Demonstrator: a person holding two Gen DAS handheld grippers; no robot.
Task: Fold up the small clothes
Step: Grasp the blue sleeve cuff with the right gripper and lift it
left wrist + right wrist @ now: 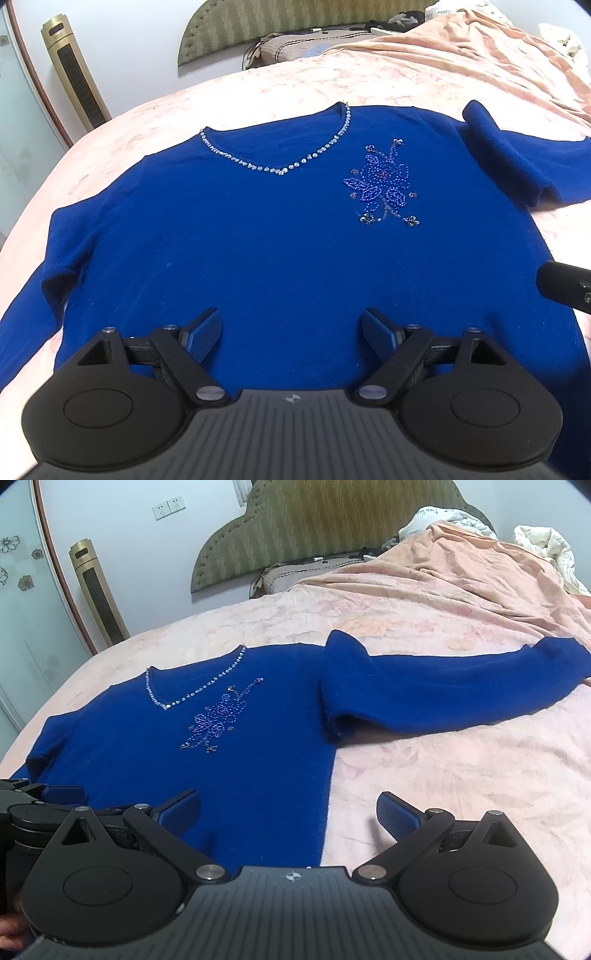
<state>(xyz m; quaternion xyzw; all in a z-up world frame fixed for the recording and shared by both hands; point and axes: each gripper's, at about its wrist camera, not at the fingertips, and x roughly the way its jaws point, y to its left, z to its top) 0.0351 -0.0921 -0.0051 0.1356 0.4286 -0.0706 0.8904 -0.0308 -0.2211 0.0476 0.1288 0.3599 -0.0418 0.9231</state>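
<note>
Left jaws: my left gripper (291,332) stands spread wide, nothing between the blue pads, poised over the lower front of the sweater.
Right jaws: my right gripper (288,814) is likewise spread and holding nothing; one pad is over the sweater's side edge, the other over bare bedding.
Sweater (258,240): blue, V-neck trimmed with beads, beaded flower (384,184) on the chest; lies flat, front up.
Sleeve (443,694): stretched sideways across the bed.
Containers: none that I can see.
Surface: pink floral bedspread (461,775), rumpled blanket (461,576) toward the head.
Room: padded headboard (332,520), gold tower fan (98,590), wall sockets (168,507).
</note>
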